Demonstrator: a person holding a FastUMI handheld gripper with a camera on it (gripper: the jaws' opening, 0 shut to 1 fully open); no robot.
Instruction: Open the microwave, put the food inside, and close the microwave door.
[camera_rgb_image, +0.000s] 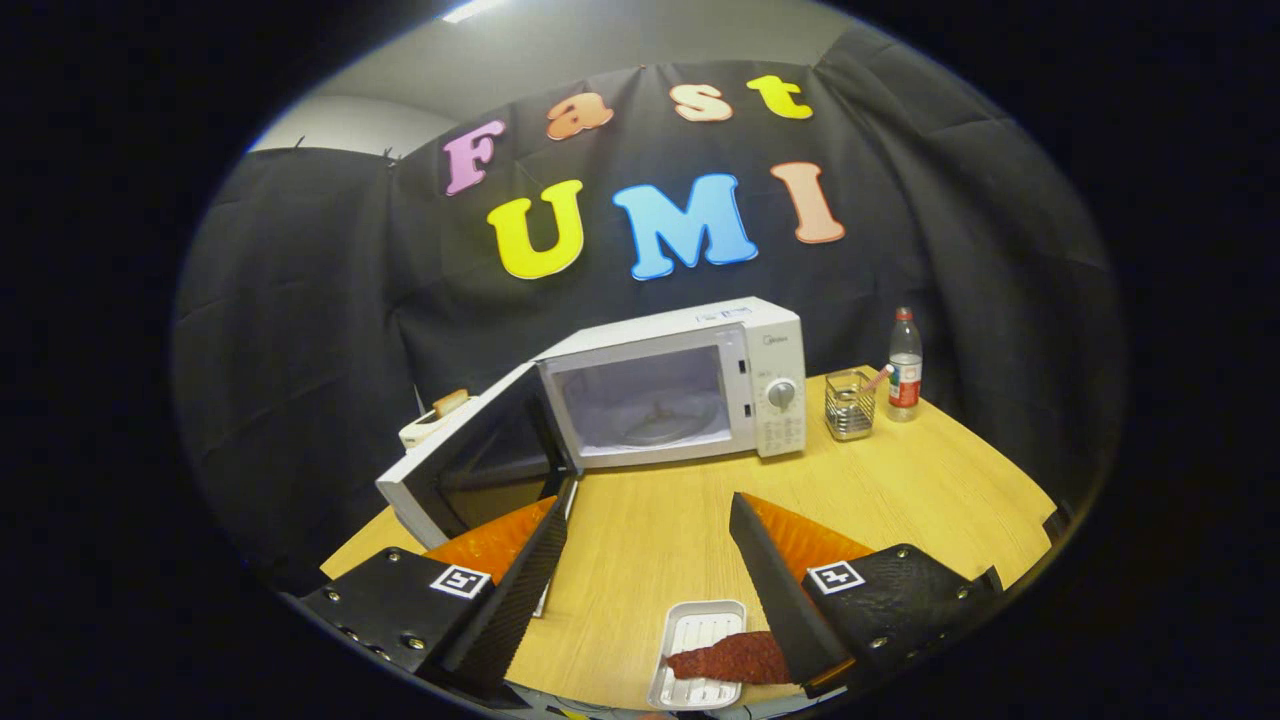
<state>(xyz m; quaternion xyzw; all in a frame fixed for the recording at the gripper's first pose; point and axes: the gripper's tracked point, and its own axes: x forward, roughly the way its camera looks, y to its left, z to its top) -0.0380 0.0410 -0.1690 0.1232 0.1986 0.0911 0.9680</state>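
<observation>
Microwave (690, 385) door (470, 460) hangs wide at 10 o'clock, so the jaws sit apart and empty over the bench (650, 520), food tray (697, 665) waiting at 6 o'clock.

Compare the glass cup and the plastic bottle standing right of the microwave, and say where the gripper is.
The glass cup is short, wide and open-topped; the plastic bottle is taller, slim, capped and labelled. The cup stands nearer the microwave; the bottle is farther out. Both stand upright on the wooden table. The gripper is open, with the food tray between its fingers.
</observation>
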